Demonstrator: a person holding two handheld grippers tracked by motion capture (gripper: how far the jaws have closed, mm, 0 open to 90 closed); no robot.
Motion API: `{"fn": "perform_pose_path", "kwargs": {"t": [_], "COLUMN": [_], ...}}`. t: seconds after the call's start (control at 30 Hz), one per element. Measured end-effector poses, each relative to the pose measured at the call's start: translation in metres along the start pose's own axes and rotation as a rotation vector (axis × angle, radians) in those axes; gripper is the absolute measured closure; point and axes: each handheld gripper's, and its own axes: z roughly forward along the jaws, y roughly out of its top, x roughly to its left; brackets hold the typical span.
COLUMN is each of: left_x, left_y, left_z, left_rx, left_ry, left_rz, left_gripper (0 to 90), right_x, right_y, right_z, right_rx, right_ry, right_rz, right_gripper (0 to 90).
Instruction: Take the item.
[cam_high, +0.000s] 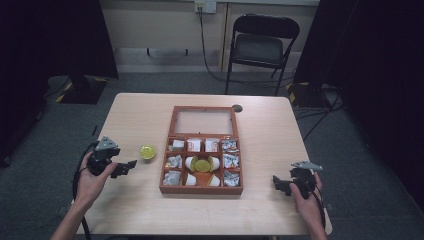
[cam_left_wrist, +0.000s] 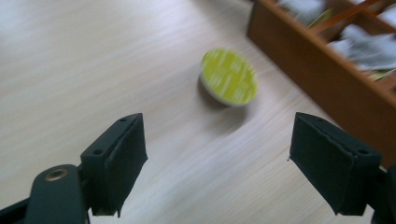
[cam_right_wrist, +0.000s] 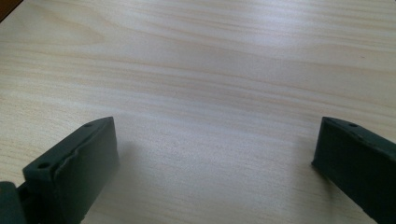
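A round pod (cam_left_wrist: 229, 77) with a lime foil lid is seen lying on the bench (cam_high: 140, 115), lid up and slightly tilted (being round, it has no long axis), just left of the wooden box (cam_high: 201, 189). The left gripper (cam_high: 126, 168) is held low and aimed at it, fingers (cam_left_wrist: 114, 163) spread wide and empty. The right gripper (cam_high: 279, 183) is held over bare bench right of the box, fingers wide too.
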Motion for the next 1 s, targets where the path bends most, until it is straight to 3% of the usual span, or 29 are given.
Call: {"fn": "perform_pose_path", "kwargs": {"t": [0.03,0.07,0.13,0.2,0.27,0.37,0.43,0.53,0.67,1.0], "left_x": [0.003,0.005,0.008,0.013,0.018,0.025,0.027,0.029,0.028,0.026], "left_y": [-0.006,-0.010,-0.017,-0.025,-0.035,-0.045,-0.049,-0.054,-0.058,-0.068], "left_z": [0.002,0.003,0.008,0.013,0.017,0.020,0.023,0.023,0.023,0.023], "left_rx": [0.026,0.028,0.060,0.077,0.086,0.102,0.117,0.095,0.067,-0.001], "left_ry": [0.008,0.001,0.035,0.075,0.080,0.100,0.106,0.095,0.104,0.127], "left_rz": [-0.050,-0.069,-0.052,-0.066,-0.041,-0.081,-0.084,-0.118,-0.131,-0.134], "left_gripper": [18.4,18.5,18.8,18.2,18.3,18.5,18.5,17.9,15.8,11.7], "right_x": [0.000,0.000,0.000,0.000,0.000,0.000,0.000,0.000,0.000,0.000], "right_y": [0.000,0.000,0.000,0.000,0.000,0.000,0.000,0.000,0.000,0.000], "right_z": [0.000,0.000,0.000,0.000,0.000,0.000,0.000,0.000,0.000,0.000], "right_rx": [0.000,0.000,0.000,0.000,0.000,0.000,0.001,0.001,0.000,0.001], "right_ry": [0.000,0.000,0.000,0.000,0.000,0.000,0.000,-0.001,-0.001,0.000], "right_rz": [0.000,0.000,0.000,0.000,0.000,0.001,0.001,0.002,0.002,0.002], "right_gripper": [0.0,0.0,0.0,0.0,0.0,0.0,0.0,0.0,0.0,0.0]}}
